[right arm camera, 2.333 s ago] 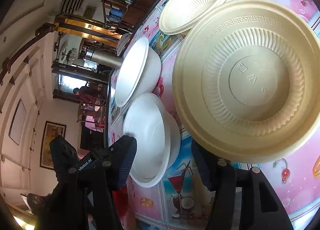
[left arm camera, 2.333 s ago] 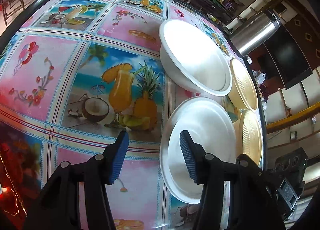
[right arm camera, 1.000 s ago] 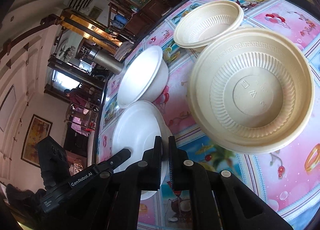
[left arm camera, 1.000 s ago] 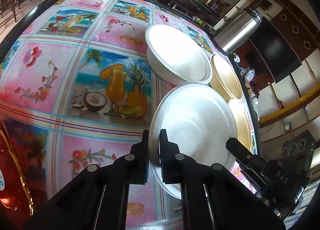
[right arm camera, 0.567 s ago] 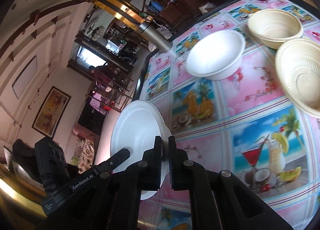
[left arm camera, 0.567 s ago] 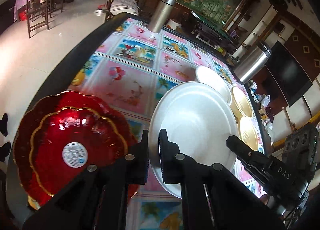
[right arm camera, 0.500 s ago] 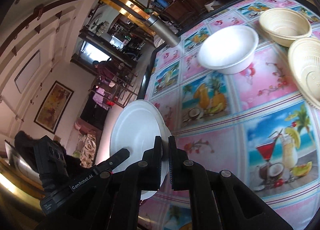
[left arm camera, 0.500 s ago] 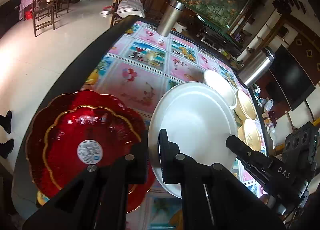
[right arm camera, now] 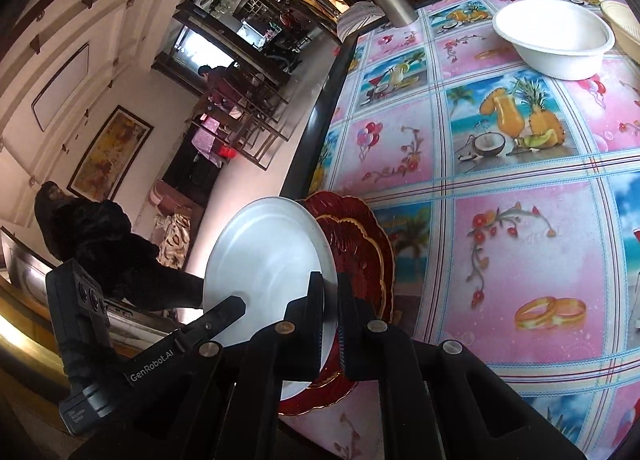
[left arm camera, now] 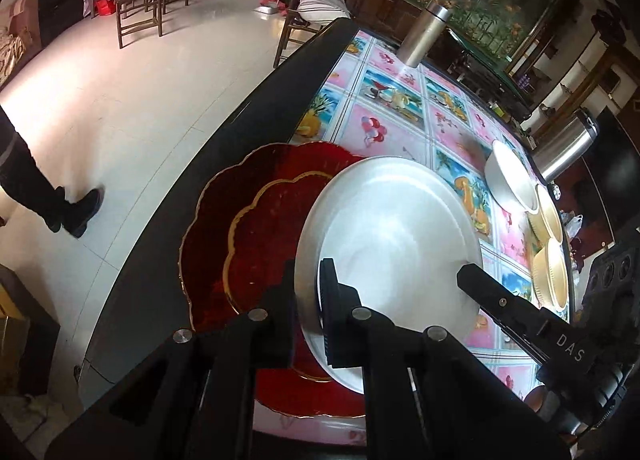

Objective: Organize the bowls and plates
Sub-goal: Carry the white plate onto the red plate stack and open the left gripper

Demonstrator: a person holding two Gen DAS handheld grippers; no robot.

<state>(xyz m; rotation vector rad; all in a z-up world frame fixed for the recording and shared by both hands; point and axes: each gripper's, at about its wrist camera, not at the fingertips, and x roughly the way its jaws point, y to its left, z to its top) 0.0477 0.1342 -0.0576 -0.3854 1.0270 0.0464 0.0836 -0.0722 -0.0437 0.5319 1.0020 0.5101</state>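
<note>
Both grippers are shut on the rim of one white plate (left arm camera: 392,228), at opposite sides. My left gripper (left arm camera: 308,292) pinches its near edge in the left wrist view. My right gripper (right arm camera: 330,300) pinches its edge in the right wrist view, where the plate (right arm camera: 264,256) hangs over the red plates. Two stacked red scalloped plates (left arm camera: 248,232) with gold rims lie at the table's near left edge, partly under the white plate; they also show in the right wrist view (right arm camera: 360,244). A white bowl (right arm camera: 554,40) and two cream bowls (left arm camera: 550,272) stand farther along the table.
The table has a fruit-print pink cloth (right arm camera: 500,164) and a black edge (left arm camera: 224,140). A steel flask (left arm camera: 424,32) and a larger steel thermos (left arm camera: 564,148) stand at the far side. A person's leg (left arm camera: 44,188) is on the floor to the left.
Both grippers closed on the white plate, lifted it off the table and carried it left. It now hangs over the red plates at the table's edge, farther across them than half a second ago.
</note>
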